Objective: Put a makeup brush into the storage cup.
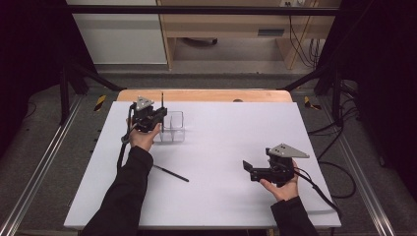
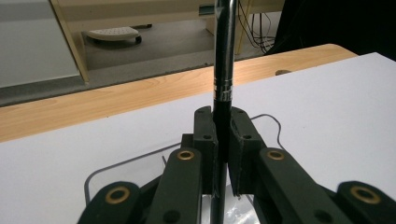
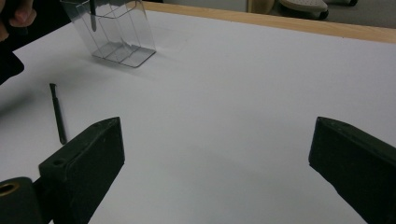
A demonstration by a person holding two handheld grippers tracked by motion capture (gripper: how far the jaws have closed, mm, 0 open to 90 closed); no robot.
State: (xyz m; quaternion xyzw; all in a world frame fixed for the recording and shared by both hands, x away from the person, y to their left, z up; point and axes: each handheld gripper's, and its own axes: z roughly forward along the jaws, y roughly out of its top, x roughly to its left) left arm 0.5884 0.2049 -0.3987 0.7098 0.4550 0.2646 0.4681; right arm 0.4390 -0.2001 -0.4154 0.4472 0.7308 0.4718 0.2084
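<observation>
My left gripper [image 1: 160,114] is shut on a slim black and silver pen [image 2: 223,70], which stands upright between its jaws. It hangs at the left side of a clear plastic holder [image 1: 173,127] with compartments, and the pen's lower end reaches down inside it [image 3: 93,14]. The holder's rim [image 2: 116,167] curves just beneath the left gripper [image 2: 223,128]. A second black pen [image 1: 170,173] lies flat on the white table. At the right, low over the table, my right gripper [image 1: 250,170] is open with nothing between its jaws [image 3: 215,149].
The white tabletop [image 1: 221,142] ends in a wooden strip [image 1: 206,95] at the far edge. The loose pen [image 3: 58,112] lies left of the right gripper's jaws, and the clear holder [image 3: 119,35] stands beyond it. Cables trail off the right table edge.
</observation>
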